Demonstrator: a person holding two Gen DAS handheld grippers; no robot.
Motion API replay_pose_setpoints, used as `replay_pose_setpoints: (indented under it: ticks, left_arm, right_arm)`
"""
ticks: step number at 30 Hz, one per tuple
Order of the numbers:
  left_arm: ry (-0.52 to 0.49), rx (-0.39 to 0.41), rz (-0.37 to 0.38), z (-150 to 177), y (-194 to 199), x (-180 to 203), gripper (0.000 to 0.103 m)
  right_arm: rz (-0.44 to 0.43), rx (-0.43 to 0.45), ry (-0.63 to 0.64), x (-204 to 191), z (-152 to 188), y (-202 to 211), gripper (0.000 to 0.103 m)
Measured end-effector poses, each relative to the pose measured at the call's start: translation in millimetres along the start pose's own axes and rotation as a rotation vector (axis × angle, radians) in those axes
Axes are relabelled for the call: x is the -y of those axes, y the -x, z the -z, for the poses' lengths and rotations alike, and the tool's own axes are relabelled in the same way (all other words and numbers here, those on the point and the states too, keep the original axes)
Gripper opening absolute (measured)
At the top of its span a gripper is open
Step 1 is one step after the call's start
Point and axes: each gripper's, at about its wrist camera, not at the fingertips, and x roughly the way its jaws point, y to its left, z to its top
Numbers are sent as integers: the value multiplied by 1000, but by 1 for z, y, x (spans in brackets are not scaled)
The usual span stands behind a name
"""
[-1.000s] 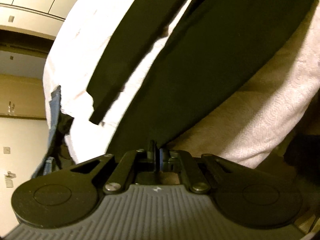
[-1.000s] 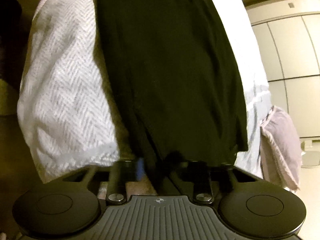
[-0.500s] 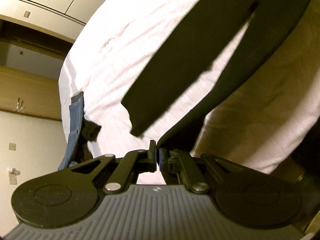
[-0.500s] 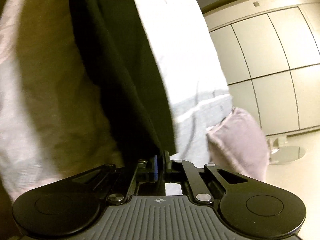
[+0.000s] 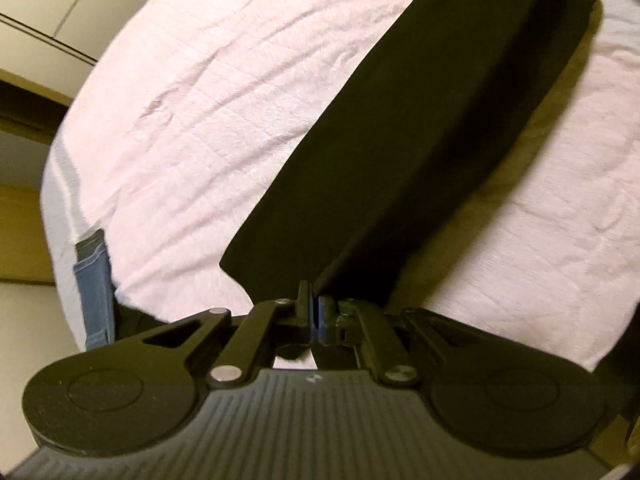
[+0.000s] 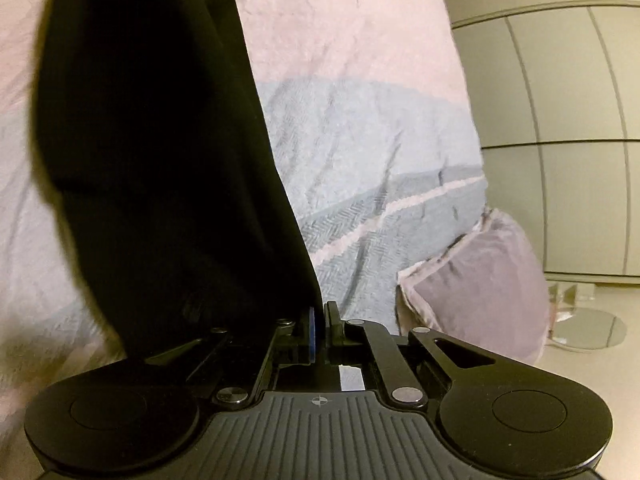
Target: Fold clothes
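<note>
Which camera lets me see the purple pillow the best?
The right wrist view. The purple pillow sits in plain sight at the edge of the bedspread, beside the black garment held in the right tongs. The left wrist view does not show the pillow at all.

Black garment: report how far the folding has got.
Done: nothing folded that I can see. In hand: the left claw and right claw are each shut on an edge of the black garment, lifted over the pink bedspread. Left: laying it flat and every fold.
</note>
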Motion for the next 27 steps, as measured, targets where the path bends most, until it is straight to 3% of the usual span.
replay_pose_setpoints:
  ticks: [8, 15, 22, 27]
  left_arm:
    - [8, -99, 58, -53, -70, -41, 3]
    - [-14, -162, 34, -92, -126, -50, 3]
    - [2, -204, 4, -114, -176, -52, 3]
    - [6, -204, -30, -125, -194, -55, 3]
  right_arm:
    - [-123, 4, -66, 28, -14, -81, 2]
    - [-238, -8, -136, 20, -15, -145, 2]
    - [-276, -14, -291, 22, -13, -197, 2]
    - [-259, -16, -331, 20, -14, -211, 2]
